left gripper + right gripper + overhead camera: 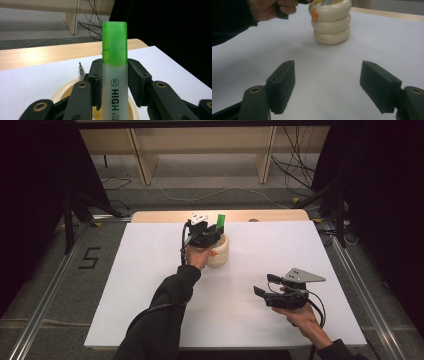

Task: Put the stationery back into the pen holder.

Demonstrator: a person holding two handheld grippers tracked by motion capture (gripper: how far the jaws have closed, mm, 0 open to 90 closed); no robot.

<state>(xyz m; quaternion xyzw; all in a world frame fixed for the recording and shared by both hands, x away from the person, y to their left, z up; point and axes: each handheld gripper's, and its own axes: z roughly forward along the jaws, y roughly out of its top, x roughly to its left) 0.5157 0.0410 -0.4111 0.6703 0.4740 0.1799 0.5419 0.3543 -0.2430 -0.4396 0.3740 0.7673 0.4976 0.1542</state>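
High view: the left gripper [212, 234] sits at the far middle of the white table [150, 285], right over a cream holder [220, 254] built of stacked rings. Its jaws are clamped on a green highlighter [221, 221], which stands upright with its cap poking up at 12 o'clock from the gripper. The left hand [197, 255] wraps the grip at 7 o'clock from the holder, and a dark sleeve [160, 320] runs down to the bottom edge. The right gripper [264, 286] rests well apart, at about 4 o'clock from the holder, near the table's front right; its jaws point toward 10 o'clock and stand wide with nothing between them. The right hand [302, 317] holds it from 5 o'clock.

Left gripper view: the highlighter [115, 75] fills the centre, upright, green cap on top and pale barrel below with the printed word HIGH. Both pads press the barrel just under the cap, one at 9 o'clock and one at 3 o'clock. The holder [62, 91] rim curves below and behind the jaws, so the pen's lower end is over or inside it; how deep I cannot tell. A thin pen [80, 71] with a red tip stands in the holder at 9 o'clock from the highlighter.

Right gripper view: the two pads are spread wide over bare table [324, 75]. The holder [332, 23] stands at 12 o'clock, three rings high, with a small orange knob [314, 14] on its top ring. The left hand [269, 8] is at 10 o'clock.
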